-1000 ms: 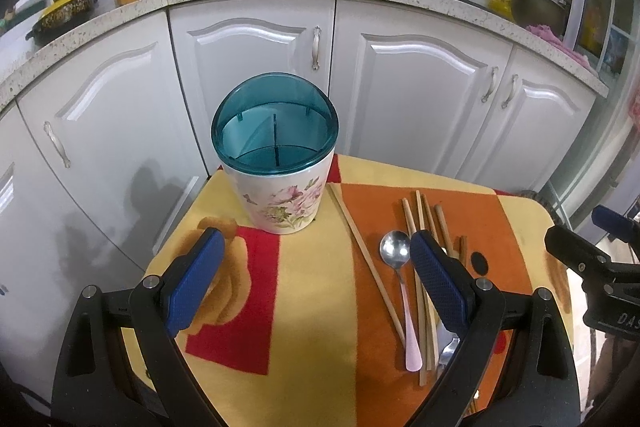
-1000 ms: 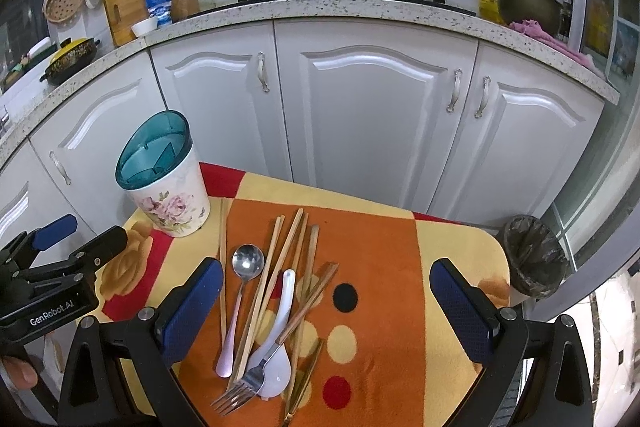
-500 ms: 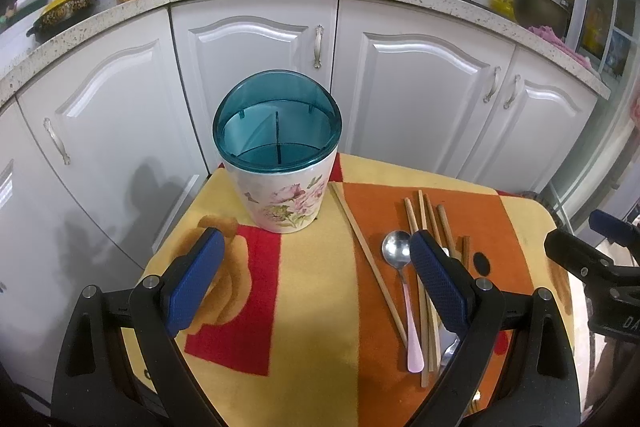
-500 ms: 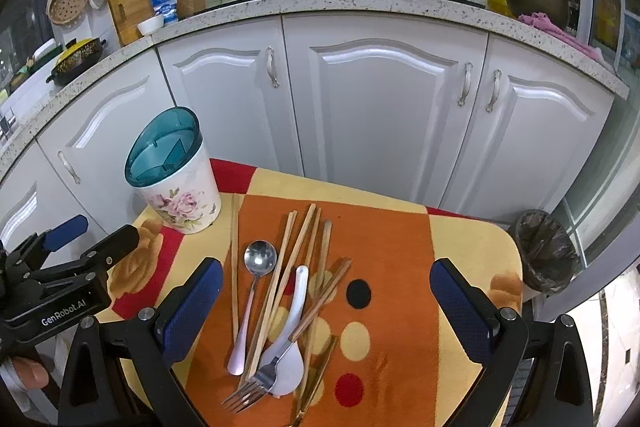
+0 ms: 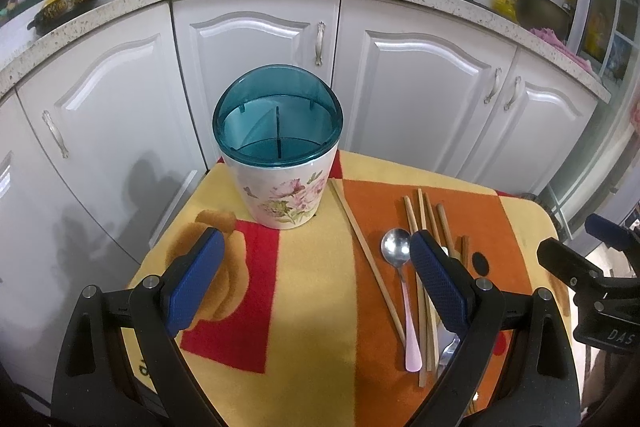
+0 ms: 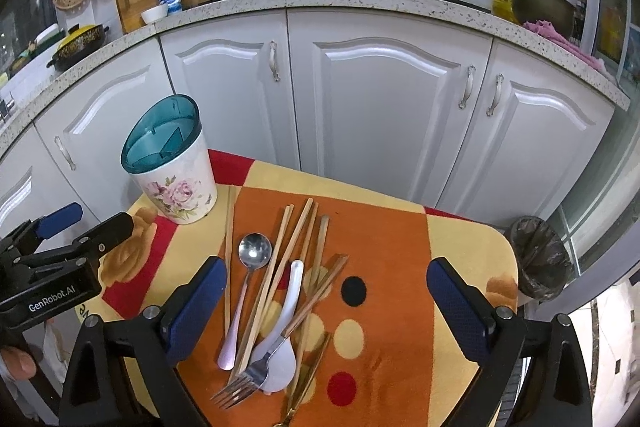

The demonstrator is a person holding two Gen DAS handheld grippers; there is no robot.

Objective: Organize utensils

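Item: my left gripper [image 5: 316, 281] and right gripper [image 6: 326, 301], both wide open, empty; utensil holder [image 6: 172, 163] at ten o'clock awaits the loose chopsticks [image 6: 280, 267].

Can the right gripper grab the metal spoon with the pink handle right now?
Probably yes. The right gripper is open and empty above the pile, and the metal spoon lies at the left edge with nothing on top, though chopsticks sit close beside it.

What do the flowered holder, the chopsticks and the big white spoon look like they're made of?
Holder: glossy white body with a flower print, ceramic or plastic, can't tell; the teal insert is see-through, likely plastic.
Chopsticks: matte tan sticks, probably wood or bamboo.
White spoon: smooth, opaque, thick-walled, ceramic or melamine.
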